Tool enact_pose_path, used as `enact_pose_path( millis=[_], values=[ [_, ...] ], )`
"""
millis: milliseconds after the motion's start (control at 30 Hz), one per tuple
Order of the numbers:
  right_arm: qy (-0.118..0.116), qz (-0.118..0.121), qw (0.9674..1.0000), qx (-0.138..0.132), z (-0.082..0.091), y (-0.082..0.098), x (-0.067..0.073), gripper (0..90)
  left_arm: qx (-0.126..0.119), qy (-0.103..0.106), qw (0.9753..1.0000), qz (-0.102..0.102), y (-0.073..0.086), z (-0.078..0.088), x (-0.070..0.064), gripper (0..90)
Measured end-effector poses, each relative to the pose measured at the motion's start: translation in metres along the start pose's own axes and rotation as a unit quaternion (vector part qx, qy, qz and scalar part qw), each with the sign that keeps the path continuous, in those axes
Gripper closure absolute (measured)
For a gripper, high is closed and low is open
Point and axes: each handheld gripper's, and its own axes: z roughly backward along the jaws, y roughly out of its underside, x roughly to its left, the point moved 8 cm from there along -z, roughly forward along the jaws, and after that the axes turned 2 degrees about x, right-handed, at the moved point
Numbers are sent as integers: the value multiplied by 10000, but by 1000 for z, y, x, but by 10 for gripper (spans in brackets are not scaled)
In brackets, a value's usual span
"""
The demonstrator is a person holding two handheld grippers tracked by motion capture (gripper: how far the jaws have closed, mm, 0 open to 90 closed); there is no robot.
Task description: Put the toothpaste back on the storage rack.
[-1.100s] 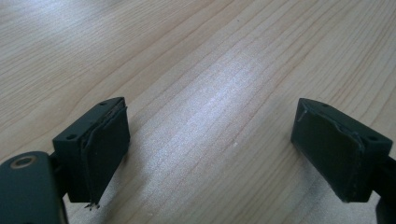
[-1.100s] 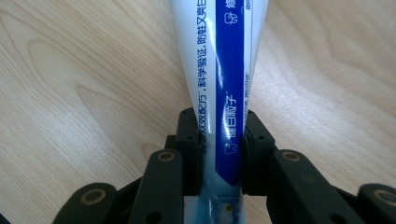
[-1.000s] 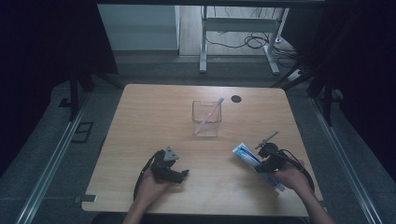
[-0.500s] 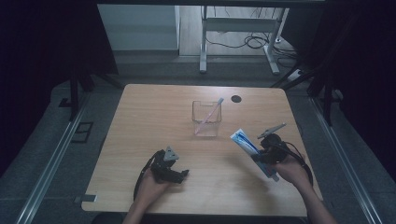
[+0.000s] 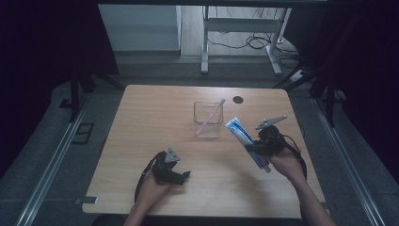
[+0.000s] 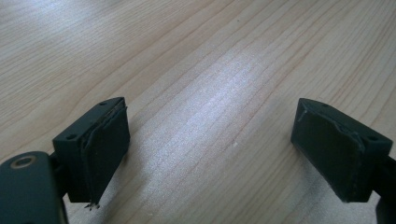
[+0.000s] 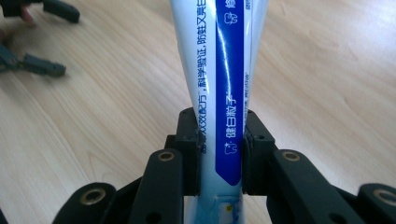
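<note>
Right gripper (image 5: 261, 147) clamped on a toothpaste tube (image 5: 242, 138), held clear of the table (image 5: 141, 113) near its right edge. In the right gripper view the jaws press the tube (image 7: 224, 93) from both sides near its lower end, and the body runs up and away from them. In the high view the tube tilts, its upper end toward a clear cup (image 5: 208, 119) standing right of centre toward the far edge; a toothbrush (image 5: 211, 116) leans inside the cup. A small dark disc (image 5: 238, 99) lies near the far edge.

Left gripper (image 5: 175, 173) rests near the near edge, left of centre; its jaws stand wide apart over bare wood, holding nothing (image 6: 210, 154).

Progress, as judged: the pick-up is done and the tube is in transit; placing it in the cup beside the toothbrush appears to be what remains. The tube's end is near the cup but not yet over its rim.

Change from the earlier frames: a second ago the tube lay low, near the table beside the right hand; it has since been lifted, tilted more upright and brought closer to the cup. The left gripper has not moved.
</note>
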Motion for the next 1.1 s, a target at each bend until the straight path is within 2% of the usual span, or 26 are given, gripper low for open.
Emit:
enact_pose_path(
  millis=[500,1100],
  values=[
    [-54,81,9989,-448,-6,-30,7,733,-4,-6,10000,6,0,0,0,119],
    [-40,162,9957,-910,-12,-66,10,733,18,-10,10000,-14,0,0,0,119]
  ],
)
